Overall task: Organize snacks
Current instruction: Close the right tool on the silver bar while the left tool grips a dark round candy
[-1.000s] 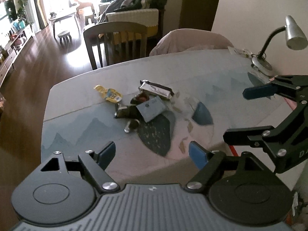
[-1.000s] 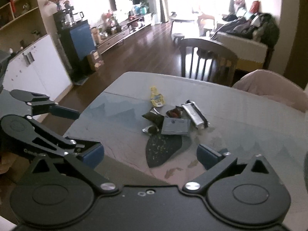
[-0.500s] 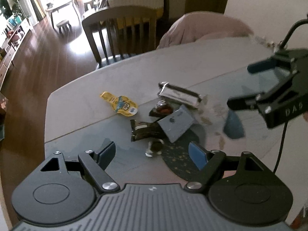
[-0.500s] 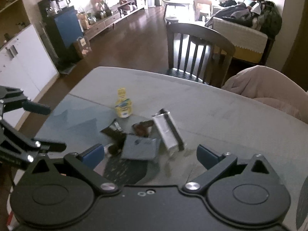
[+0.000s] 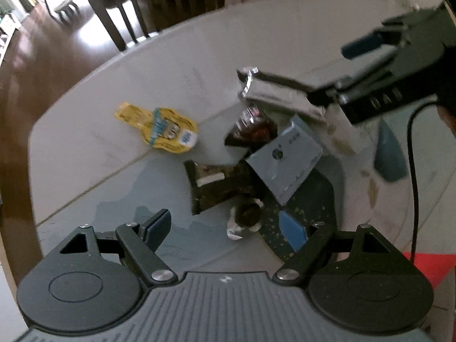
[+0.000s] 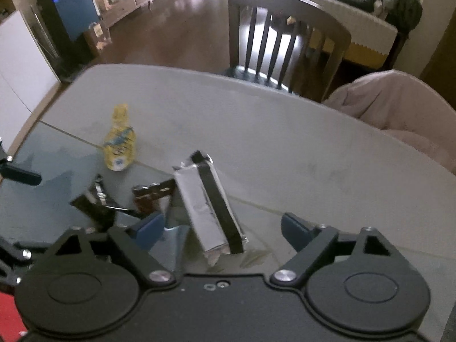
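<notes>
Our right hand-held gripper (image 6: 221,232), jaws just narrowed yet open, has descended to straddle the silver snack bar (image 6: 208,202); our left hand-held gripper (image 5: 228,228) hangs open above a small wrapped candy (image 5: 246,218). The snacks lie clustered on the table (image 5: 94,154), the yellow pouch (image 5: 162,129) apart, so we judge sorting is only beginning.

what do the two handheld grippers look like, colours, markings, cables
Both are matte black with round pivot discs, silver screws and blue-padded fingers. The left gripper has a ribbed grey body bearing a small white logo. The right gripper has a smooth black body; seen from the left wrist, it carries blurred white lettering and trails a thin black cable.
</notes>
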Tool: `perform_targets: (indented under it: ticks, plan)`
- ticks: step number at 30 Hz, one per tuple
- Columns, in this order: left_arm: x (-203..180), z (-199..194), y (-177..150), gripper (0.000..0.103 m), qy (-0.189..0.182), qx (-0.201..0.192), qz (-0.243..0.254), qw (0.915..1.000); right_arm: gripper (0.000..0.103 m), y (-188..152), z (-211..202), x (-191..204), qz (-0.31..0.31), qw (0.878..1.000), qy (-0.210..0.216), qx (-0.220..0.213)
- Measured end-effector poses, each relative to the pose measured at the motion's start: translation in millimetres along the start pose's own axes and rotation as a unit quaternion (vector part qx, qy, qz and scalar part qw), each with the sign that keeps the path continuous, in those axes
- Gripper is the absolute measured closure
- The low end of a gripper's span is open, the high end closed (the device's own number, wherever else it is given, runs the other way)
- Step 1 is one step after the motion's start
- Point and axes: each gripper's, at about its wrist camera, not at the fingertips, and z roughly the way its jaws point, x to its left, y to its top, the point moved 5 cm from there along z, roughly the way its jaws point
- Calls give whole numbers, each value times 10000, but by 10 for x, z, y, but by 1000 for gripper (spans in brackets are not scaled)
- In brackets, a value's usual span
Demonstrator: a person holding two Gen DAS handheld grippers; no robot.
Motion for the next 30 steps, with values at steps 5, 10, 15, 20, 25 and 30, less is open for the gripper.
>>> perform_targets:
  ticks: [5, 10, 15, 20, 25, 30]
  plan:
    - [-14, 260, -32, 22, -82, 258, 63, 9996, 24, -26, 196, -39, -50, 9999, 73, 144]
    - [-28, 398, -81, 28, -185, 387, 116, 9990, 27, -13, 319, -5, -160, 9996, 155, 186]
    - [-37, 470, -109, 32, -207, 398, 168, 9989, 30, -13, 384, 95, -486, 9985, 127, 203]
    - [-46, 532, -146, 37, -266, 422, 150, 9986, 35, -30, 445, 80, -474, 9987, 61, 202]
    - [-124, 557, -157, 40, -135, 284, 299, 9991, 40, -45, 476, 115, -584, 9982, 32, 117]
    - [-174, 497, -156, 67, -139, 161, 315, 9993, 56, -68, 438, 153, -625, 9980, 45, -1]
